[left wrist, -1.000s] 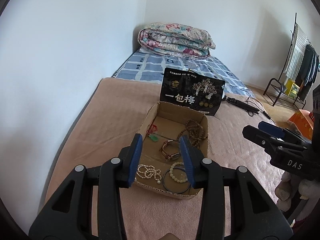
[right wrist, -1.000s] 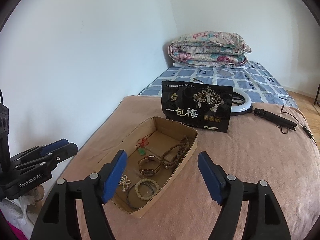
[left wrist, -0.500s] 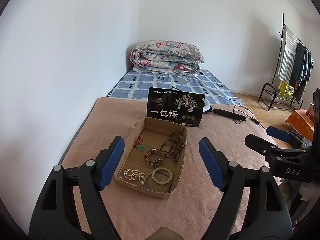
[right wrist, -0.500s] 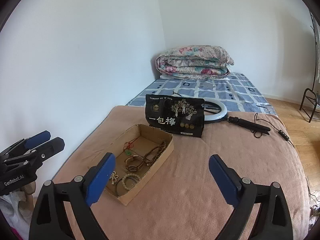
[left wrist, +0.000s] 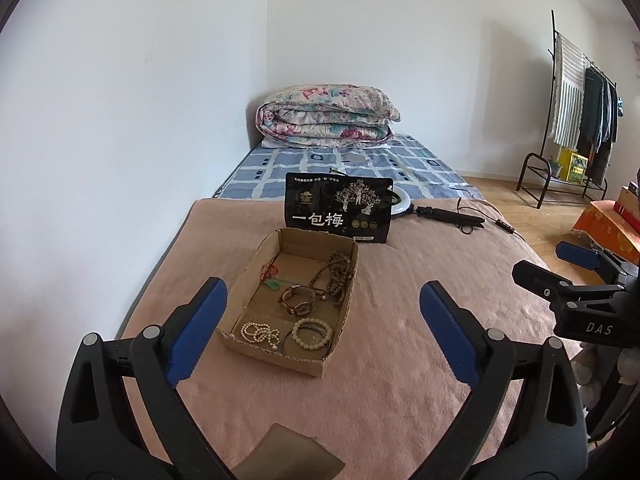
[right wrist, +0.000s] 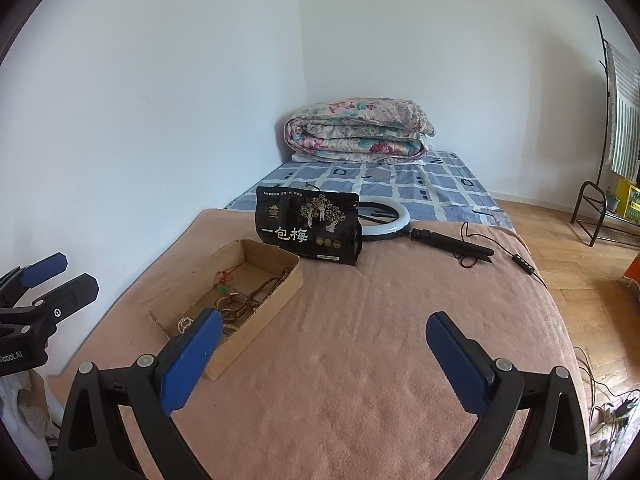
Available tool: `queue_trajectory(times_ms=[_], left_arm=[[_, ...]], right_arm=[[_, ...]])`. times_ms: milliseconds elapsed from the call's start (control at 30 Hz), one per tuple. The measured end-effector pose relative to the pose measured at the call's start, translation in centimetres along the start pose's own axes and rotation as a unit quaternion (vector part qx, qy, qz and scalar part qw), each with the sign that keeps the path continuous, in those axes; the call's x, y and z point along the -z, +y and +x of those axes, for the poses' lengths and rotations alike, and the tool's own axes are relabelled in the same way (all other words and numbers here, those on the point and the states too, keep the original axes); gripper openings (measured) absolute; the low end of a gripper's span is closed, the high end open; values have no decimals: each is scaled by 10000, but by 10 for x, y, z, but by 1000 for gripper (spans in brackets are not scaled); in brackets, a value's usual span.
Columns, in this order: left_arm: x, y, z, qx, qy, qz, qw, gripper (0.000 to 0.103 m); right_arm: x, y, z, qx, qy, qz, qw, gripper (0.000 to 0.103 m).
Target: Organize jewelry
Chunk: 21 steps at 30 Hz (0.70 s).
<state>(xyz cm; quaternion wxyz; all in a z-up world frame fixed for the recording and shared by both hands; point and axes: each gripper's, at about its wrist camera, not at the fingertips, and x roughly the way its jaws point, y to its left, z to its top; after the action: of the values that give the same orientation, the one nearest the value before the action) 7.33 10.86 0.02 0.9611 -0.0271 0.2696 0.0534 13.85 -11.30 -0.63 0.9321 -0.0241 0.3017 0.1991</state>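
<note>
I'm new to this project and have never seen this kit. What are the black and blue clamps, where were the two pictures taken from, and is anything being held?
Each clamp is a hand-held gripper carried by a person, with a camera looking along its two fingers. One picture looks out from the left hand-held gripper, the other from the right hand-held gripper. Both have just been opening, stand wide and hold nothing. On the pink blanket sits a cardboard box holding a pearl strand, a bead bracelet, a watch, wooden beads and a green pendant. Behind it stands a black bag.
</note>
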Motion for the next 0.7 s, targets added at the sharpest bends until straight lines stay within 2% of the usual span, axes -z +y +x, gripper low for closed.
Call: queue_trajectory(times_ms=[100,300,700], left_arm=[[4,-3,0,-84,16,56,9999,103],[7,-7,7,-207,154,63,9996,103],[9,-9,9,-208,178,63,9996,103]], right_arm=[[4,-4,-2,30,35,7,10000,103],[10,-4,0,139,123,-150,9997,103],[12,-7,3,140,181,-103,9997,103]])
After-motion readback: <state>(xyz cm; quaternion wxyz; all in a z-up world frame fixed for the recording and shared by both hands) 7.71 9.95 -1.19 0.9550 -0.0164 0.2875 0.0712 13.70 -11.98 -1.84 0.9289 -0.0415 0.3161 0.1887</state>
